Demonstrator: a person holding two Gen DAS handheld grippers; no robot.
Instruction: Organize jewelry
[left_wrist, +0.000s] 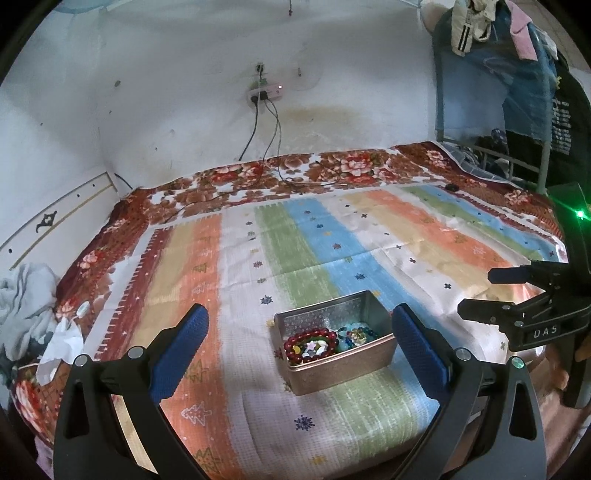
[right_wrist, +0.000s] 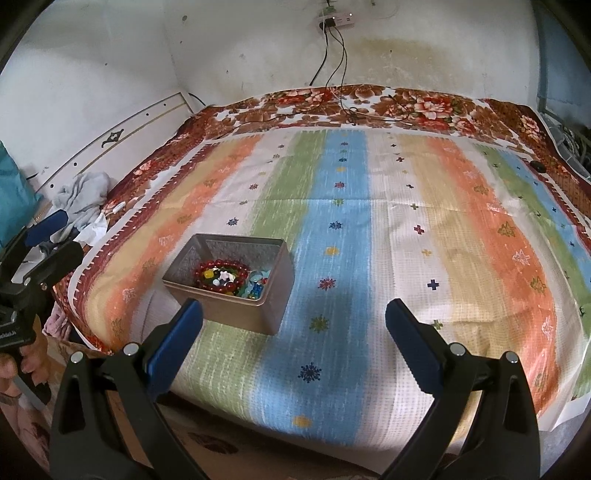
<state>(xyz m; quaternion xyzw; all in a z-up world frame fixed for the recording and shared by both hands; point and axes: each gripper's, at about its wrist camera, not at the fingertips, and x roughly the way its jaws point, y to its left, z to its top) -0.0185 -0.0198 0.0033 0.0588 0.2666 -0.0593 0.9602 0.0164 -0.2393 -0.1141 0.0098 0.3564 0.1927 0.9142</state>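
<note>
Rectangular silver metal tin (left_wrist: 334, 347), lid off, sitting on a striped pastel bedspread (left_wrist: 332, 251) near the bed's near edge, holding a dark red beaded bracelet (left_wrist: 311, 343) and a heap of blue-green beads (left_wrist: 356, 334). Left gripper (left_wrist: 300, 334) hovering just short of the tin, blue-padded fingers (left_wrist: 177, 352) released and empty. Right gripper (right_wrist: 293, 328) to the tin's right, fingers likewise spread wide, grasping nothing.
</note>
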